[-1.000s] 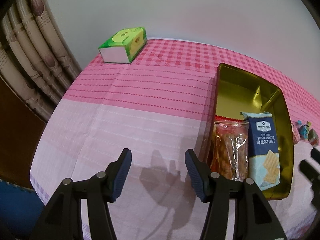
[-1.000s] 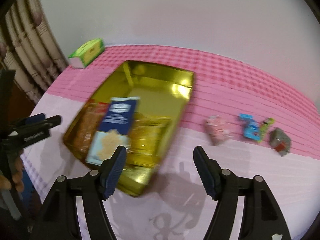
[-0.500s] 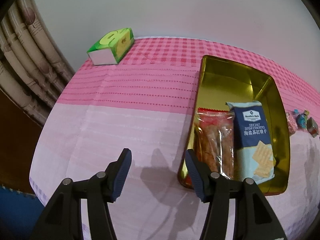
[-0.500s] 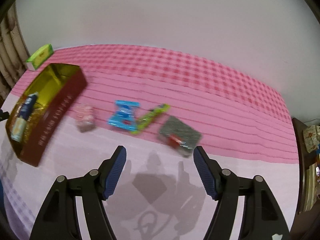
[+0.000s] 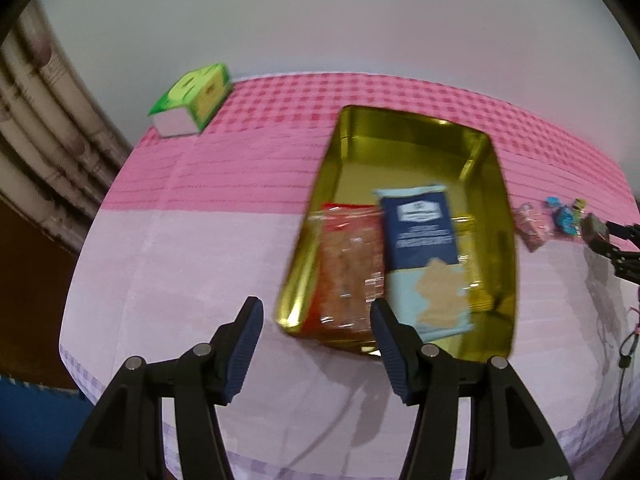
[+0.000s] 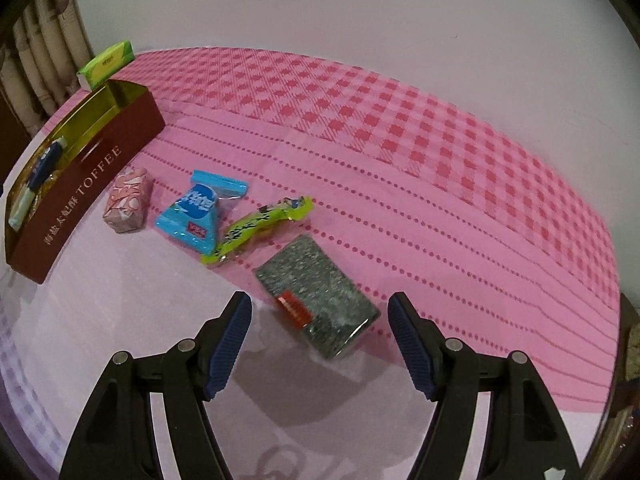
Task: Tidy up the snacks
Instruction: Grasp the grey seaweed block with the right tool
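speckled flat snack packet [image 6: 318, 297], glossy gold tin [image 5: 486, 184]

A long gold-lined metal tin [image 5: 494, 184] sits on the counter covered by a pink checked cloth [image 6: 400, 152]. Inside it, at the near end, a clear packet of orange-brown snacks [image 5: 346, 268] lies left of a dark blue cracker packet [image 5: 424, 248], the two touching. Behind the tin, at the counter's far left corner, rests a green tissue box [image 5: 192, 98]. Right of the tin runs a row on the cloth: a pink wrapped block [image 6: 128, 200] just beside the tin's wall, then a light blue pouch [image 6: 196, 212], then a green stick-shaped wrapper [image 6: 260, 228] touching that pouch, and nearest, a flat dark speckled packet [image 6: 320, 296].
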A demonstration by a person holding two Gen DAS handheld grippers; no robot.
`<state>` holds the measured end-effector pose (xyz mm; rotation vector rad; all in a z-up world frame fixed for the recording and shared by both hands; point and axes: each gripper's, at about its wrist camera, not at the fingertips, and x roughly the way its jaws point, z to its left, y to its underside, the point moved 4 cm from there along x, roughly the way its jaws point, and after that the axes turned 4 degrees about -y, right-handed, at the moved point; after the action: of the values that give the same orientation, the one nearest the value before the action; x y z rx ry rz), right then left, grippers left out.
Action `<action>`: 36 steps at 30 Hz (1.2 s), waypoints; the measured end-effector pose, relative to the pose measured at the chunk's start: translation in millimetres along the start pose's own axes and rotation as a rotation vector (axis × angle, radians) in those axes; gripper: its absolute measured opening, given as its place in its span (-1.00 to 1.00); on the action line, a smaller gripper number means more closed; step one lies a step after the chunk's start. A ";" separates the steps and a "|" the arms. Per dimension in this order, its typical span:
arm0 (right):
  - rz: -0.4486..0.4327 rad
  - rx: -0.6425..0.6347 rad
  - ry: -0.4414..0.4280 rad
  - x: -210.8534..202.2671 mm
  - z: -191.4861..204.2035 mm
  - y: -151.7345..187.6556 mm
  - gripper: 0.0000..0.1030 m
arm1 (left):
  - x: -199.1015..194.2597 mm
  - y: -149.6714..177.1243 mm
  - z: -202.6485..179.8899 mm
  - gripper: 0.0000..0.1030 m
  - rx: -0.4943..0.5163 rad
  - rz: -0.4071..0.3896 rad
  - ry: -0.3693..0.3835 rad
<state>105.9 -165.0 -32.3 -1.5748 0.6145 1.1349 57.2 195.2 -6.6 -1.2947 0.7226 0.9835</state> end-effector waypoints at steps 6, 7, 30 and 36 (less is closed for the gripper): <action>-0.070 0.048 -0.058 6.9 -8.3 6.1 0.06 | -10.4 -9.0 -56.1 0.11 0.067 0.003 0.048; -0.081 0.057 -0.058 6.3 -8.0 8.2 0.03 | -11.3 -10.3 -70.8 0.11 0.091 0.001 0.053; -0.218 0.390 0.199 -27.1 -43.7 73.7 -0.02 | 22.6 -28.6 -202.9 0.11 0.037 0.071 0.227; -0.216 0.382 0.225 -24.4 -40.3 72.5 -0.01 | 25.3 -38.1 -209.0 0.11 0.017 0.052 0.222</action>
<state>49.3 -229.5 -43.0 -1.4041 0.7405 0.6394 120.7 -5.3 -46.0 -1.3900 0.9371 0.8815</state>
